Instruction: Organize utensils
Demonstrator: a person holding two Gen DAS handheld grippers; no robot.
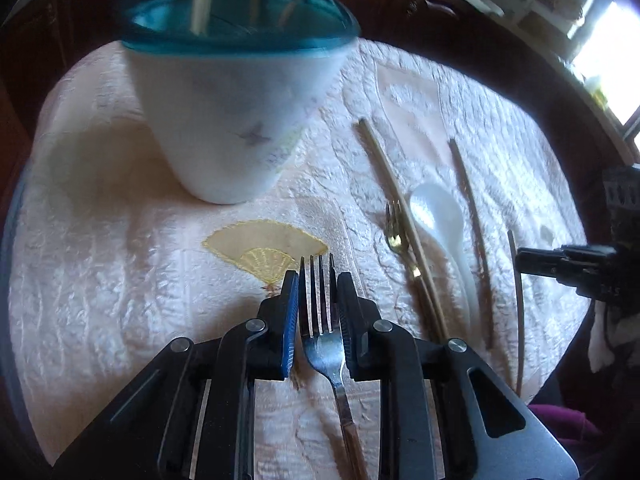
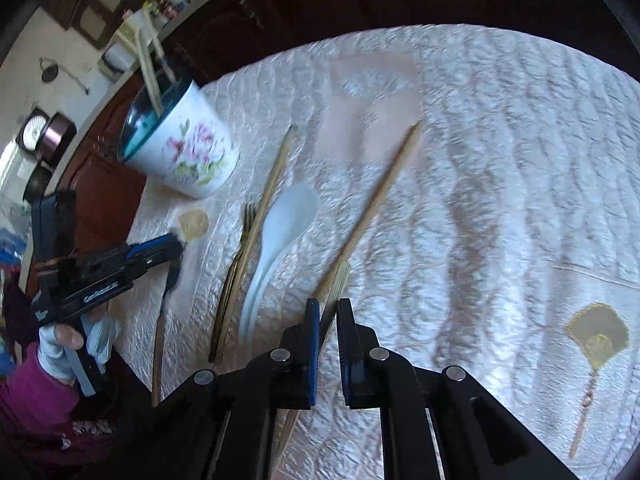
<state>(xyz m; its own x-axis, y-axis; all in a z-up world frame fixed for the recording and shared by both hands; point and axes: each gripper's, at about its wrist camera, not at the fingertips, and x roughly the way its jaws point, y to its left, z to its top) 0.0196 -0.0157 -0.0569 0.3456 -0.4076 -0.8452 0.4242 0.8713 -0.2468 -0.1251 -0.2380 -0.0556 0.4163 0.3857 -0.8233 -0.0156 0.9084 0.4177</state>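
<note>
left gripper (image 1: 318, 304) fingers clamp a steel fork (image 1: 320, 320) near the floral cup (image 1: 224, 128); right gripper (image 2: 328, 332) fingers pinch a chopstick (image 2: 338, 284).

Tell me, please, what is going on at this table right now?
A person is sorting utensils into a floral cup that already holds chopsticks. The left gripper has a steel fork between its fingers, tines pointing toward the cup. The right gripper is closing around a chopstick near its end. A gold fork, a white spoon and two more chopsticks still lie on the white cloth.
</note>
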